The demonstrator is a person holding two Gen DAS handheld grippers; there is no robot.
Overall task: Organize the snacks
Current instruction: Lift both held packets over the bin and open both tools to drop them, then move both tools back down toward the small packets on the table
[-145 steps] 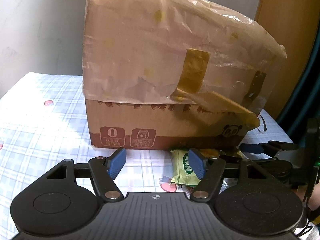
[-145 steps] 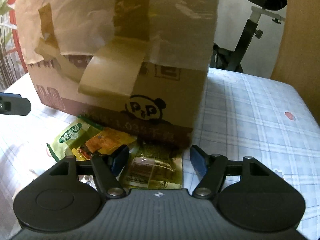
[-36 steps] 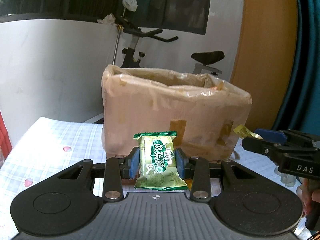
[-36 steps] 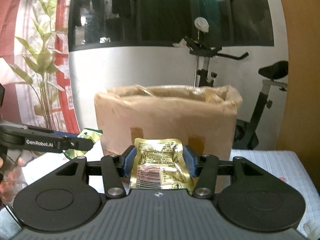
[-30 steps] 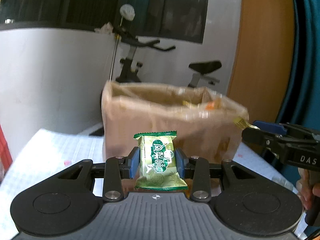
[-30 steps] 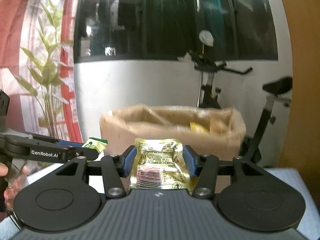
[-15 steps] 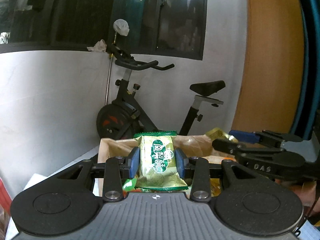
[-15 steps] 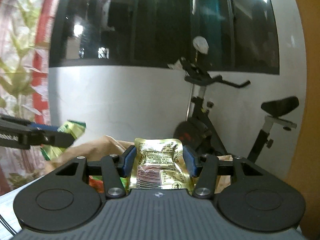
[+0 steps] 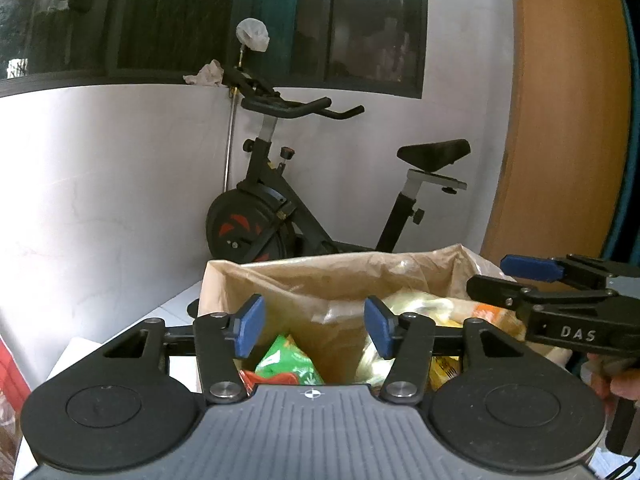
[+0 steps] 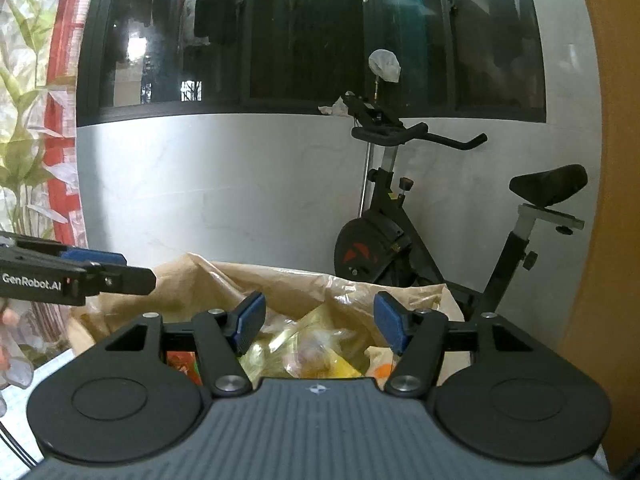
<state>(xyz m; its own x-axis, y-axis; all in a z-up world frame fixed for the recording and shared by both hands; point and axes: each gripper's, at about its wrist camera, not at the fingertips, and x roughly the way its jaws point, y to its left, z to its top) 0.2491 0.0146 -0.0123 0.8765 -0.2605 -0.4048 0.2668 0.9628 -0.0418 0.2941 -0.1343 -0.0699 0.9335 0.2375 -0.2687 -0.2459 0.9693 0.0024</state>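
A cardboard box lined with brown plastic [image 9: 320, 280] stands open below both grippers; it also shows in the right wrist view [image 10: 192, 280]. Inside lie several snack packets, among them a green one [image 9: 288, 364] and yellow ones [image 10: 312, 344]. My left gripper [image 9: 314, 330] is open and empty above the box's left part. My right gripper [image 10: 320, 326] is open and empty above the box's right part. The right gripper shows from the side in the left wrist view [image 9: 560, 304], and the left gripper shows in the right wrist view [image 10: 80, 276].
An exercise bike [image 9: 280, 208] stands behind the box against a white wall. A dark window runs above it. A wooden panel [image 9: 560, 120] is on the right. A bit of the checked tablecloth [image 10: 52, 364] shows at the left.
Both grippers have opened and let go of their packets, the green one on the left and the gold one on the right, over the open box. Both were shut on them half a second ago.
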